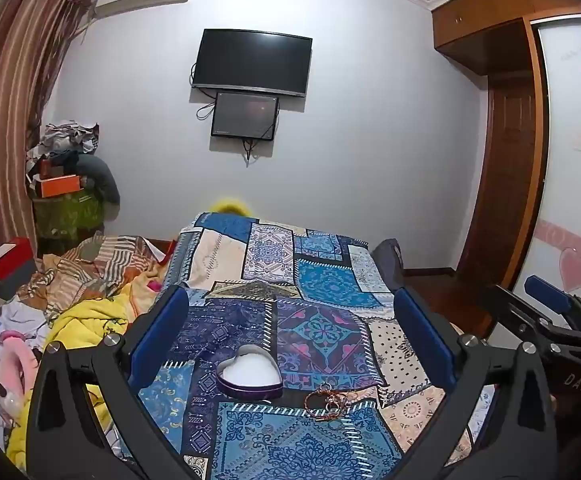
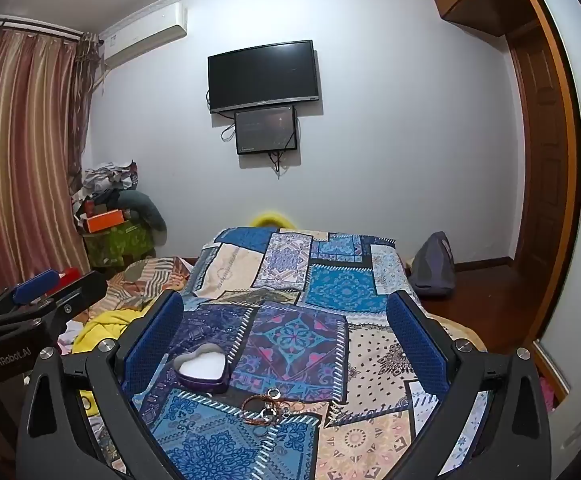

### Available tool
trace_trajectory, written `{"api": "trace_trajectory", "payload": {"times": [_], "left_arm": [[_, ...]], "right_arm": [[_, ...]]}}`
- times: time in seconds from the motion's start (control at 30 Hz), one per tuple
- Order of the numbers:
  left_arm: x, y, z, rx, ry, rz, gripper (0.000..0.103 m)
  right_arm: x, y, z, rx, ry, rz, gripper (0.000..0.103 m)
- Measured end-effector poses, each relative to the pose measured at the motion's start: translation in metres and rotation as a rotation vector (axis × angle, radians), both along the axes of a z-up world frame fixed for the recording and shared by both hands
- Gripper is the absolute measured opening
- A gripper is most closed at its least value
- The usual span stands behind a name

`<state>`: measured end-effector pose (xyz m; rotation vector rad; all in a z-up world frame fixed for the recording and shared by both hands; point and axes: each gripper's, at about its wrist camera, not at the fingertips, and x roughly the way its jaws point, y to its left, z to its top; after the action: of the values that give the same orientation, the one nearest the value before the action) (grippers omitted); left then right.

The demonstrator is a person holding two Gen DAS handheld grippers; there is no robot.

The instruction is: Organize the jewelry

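Note:
A heart-shaped purple tin (image 1: 249, 372) with a white lining lies open on the patchwork bedspread (image 1: 322, 280). Just right of it and nearer to me lies a small heap of jewelry (image 1: 328, 402): a brown braided bracelet, rings and thin chains. My left gripper (image 1: 290, 316) hovers above them, open, nothing between its blue pads. The right wrist view shows the same tin (image 2: 201, 368) and jewelry (image 2: 268, 406) below my right gripper (image 2: 284, 316), also open and empty. Each gripper shows at the edge of the other's view, the right gripper (image 1: 546, 304) and the left gripper (image 2: 38, 284).
Crumpled yellow and striped bedding (image 1: 90, 312) is piled left of the bedspread. A red box (image 1: 10, 260) and stacked clutter (image 1: 66, 184) stand by the curtain. A grey bag (image 2: 434, 264) sits on the floor at the bed's right, near the wooden wardrobe (image 2: 546, 160).

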<state>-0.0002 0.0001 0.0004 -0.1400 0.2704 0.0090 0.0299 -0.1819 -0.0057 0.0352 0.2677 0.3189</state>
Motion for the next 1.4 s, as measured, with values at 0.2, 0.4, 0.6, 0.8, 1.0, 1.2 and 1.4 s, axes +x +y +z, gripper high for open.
{"api": "trace_trajectory", "payload": {"times": [0.2,0.4,0.6,0.8,1.0,1.2,1.4], "left_arm": [[-0.006,0.016,0.001,-0.013,0.0,-0.005,0.103],[0.0,0.011,-0.002,-0.011,0.012,0.02,0.103],[0.001,0.011,-0.004,-0.01,0.013,0.025,0.103],[0.0,0.011,-0.004,-0.012,0.013,0.028,0.103],[0.0,0.01,-0.004,-0.011,0.013,0.028,0.103],[0.0,0.009,-0.003,-0.01,0.012,0.027,0.103],[0.0,0.008,-0.004,-0.01,0.012,0.026,0.103]], "right_arm": [[-0.003,0.004,-0.002,-0.003,0.003,0.0,0.101],[0.0,0.007,-0.006,-0.007,0.014,0.005,0.101],[0.001,0.006,-0.005,-0.006,0.02,0.005,0.101],[0.0,0.007,-0.005,-0.006,0.024,0.006,0.101],[0.0,0.006,-0.005,-0.005,0.025,0.006,0.101],[0.0,0.006,-0.005,-0.004,0.025,0.007,0.101],[0.001,0.005,-0.004,-0.002,0.026,0.007,0.101]]}}
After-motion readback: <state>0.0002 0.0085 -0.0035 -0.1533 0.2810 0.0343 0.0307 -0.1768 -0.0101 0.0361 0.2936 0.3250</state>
